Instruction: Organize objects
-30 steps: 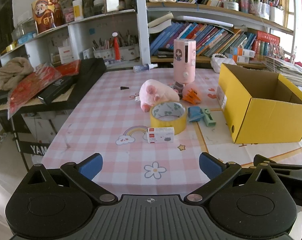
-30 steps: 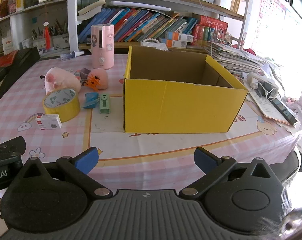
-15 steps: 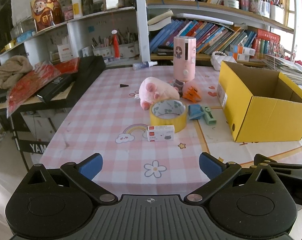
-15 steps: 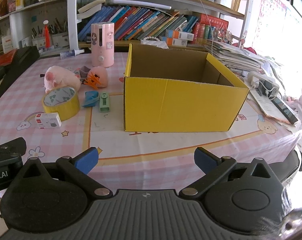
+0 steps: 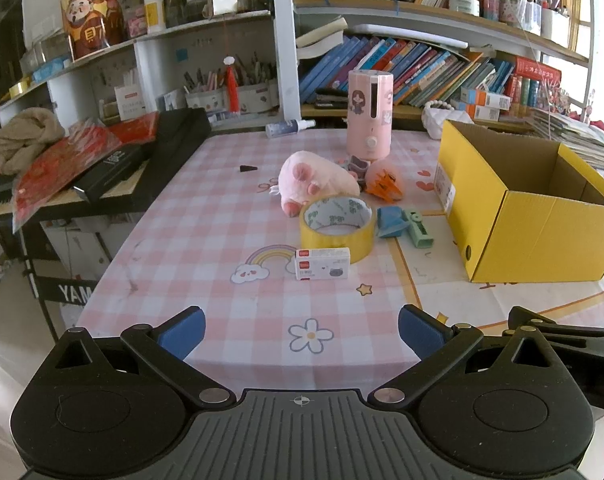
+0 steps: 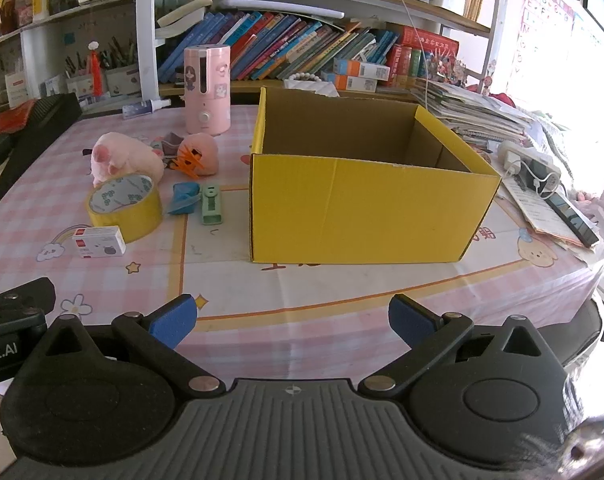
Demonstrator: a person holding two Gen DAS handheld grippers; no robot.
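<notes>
Both the left gripper (image 5: 302, 330) and right gripper (image 6: 290, 320) hang spread wide and empty over the near table edge. At the left one's twelve o'clock sit a small white box (image 5: 322, 263) touching a yellow tape roll (image 5: 336, 222), a pink plush (image 5: 315, 182) behind. The open yellow carton (image 6: 365, 208), seemingly empty, stands at the right one's twelve o'clock.

An open yellow cardboard box (image 6: 371, 212) stands upright on the bench, its brown inside showing nothing. To its left lies a cluster: a roll of yellow tape (image 5: 336, 222) flat on its side, a small white box (image 5: 322, 263) touching its near edge, a pink plush toy (image 5: 315, 180) just behind it, a blue clip (image 5: 389, 222) beside a green stapler-like piece (image 5: 417, 227), an orange clip (image 5: 385, 189), and a tall pink cylinder (image 5: 369, 114) upright at the back.
</notes>
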